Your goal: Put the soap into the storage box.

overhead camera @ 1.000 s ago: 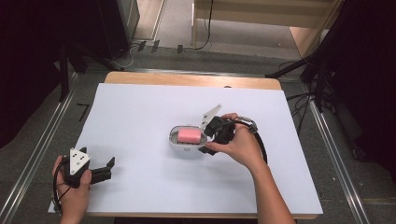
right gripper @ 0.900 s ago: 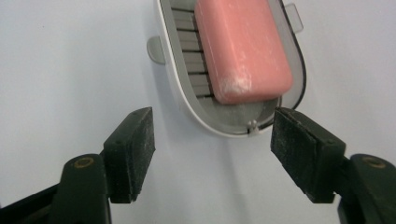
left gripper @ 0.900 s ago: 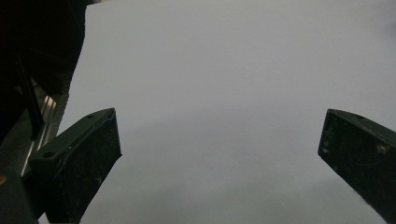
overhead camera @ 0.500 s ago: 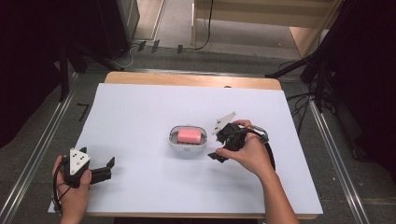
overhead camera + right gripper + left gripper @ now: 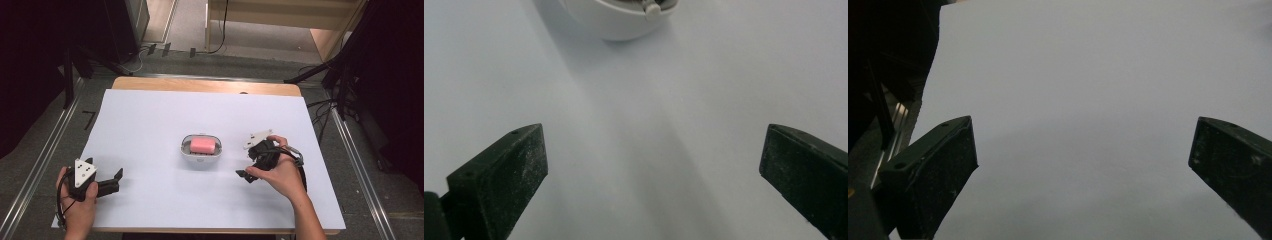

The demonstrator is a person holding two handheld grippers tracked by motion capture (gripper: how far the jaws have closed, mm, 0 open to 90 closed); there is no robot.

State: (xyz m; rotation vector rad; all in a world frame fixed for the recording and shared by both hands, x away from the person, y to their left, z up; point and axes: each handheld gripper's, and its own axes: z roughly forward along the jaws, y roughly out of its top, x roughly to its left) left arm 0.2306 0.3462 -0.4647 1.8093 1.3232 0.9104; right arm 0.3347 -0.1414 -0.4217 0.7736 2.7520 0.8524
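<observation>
Setting: a recording bench in a lab or test room, not a home. You sit at a small wooden table (image 5: 205, 85) covered by a plain white sheet (image 5: 150, 125). Metal rails (image 5: 47, 145) run along the floor at 9 and 3 o'clock. Black curtains (image 5: 35, 65) close off both sides. Loose cables (image 5: 330, 107) trail over the grey carpet at 2 o'clock, and floor plugs (image 5: 165, 49) lie at 11 o'clock. A light wooden cabinet (image 5: 280, 20) stands at 12 o'clock. No household furnishing is present.
</observation>
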